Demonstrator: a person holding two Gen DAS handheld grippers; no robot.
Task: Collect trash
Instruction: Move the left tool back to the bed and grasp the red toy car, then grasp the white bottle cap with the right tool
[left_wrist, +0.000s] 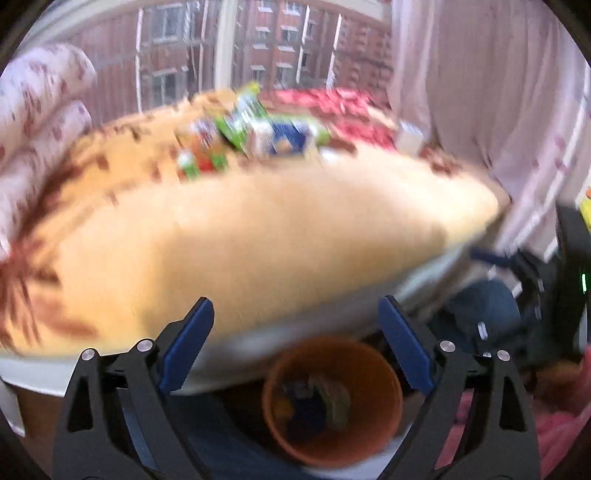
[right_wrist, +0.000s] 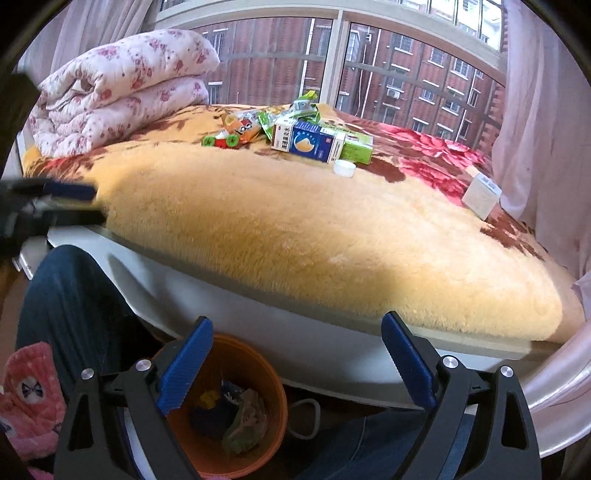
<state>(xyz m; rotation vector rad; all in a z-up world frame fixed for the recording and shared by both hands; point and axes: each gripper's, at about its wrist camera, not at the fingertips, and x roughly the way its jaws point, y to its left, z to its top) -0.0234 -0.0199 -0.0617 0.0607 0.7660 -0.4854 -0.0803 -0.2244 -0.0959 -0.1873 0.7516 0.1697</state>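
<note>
A pile of trash lies far back on the yellow blanket (right_wrist: 280, 221): a blue and white milk carton (right_wrist: 308, 141), a green box (right_wrist: 356, 147), an orange snack wrapper (right_wrist: 242, 125), green wrappers (right_wrist: 295, 110) and a white cap (right_wrist: 344, 168). The left wrist view shows the pile blurred (left_wrist: 255, 133). An orange bin (right_wrist: 225, 410) with some trash inside stands on the floor below the bed edge; it also shows in the left wrist view (left_wrist: 332, 402). My left gripper (left_wrist: 295, 332) is open and empty above the bin. My right gripper (right_wrist: 297, 343) is open and empty above the bin.
A folded floral quilt (right_wrist: 122, 88) lies at the back left of the bed. A small white box (right_wrist: 480, 195) sits near the right edge. The person's legs in jeans (right_wrist: 70, 314) are beside the bin. The other gripper (right_wrist: 51, 206) shows at the left. Curtains (right_wrist: 546, 129) hang at right.
</note>
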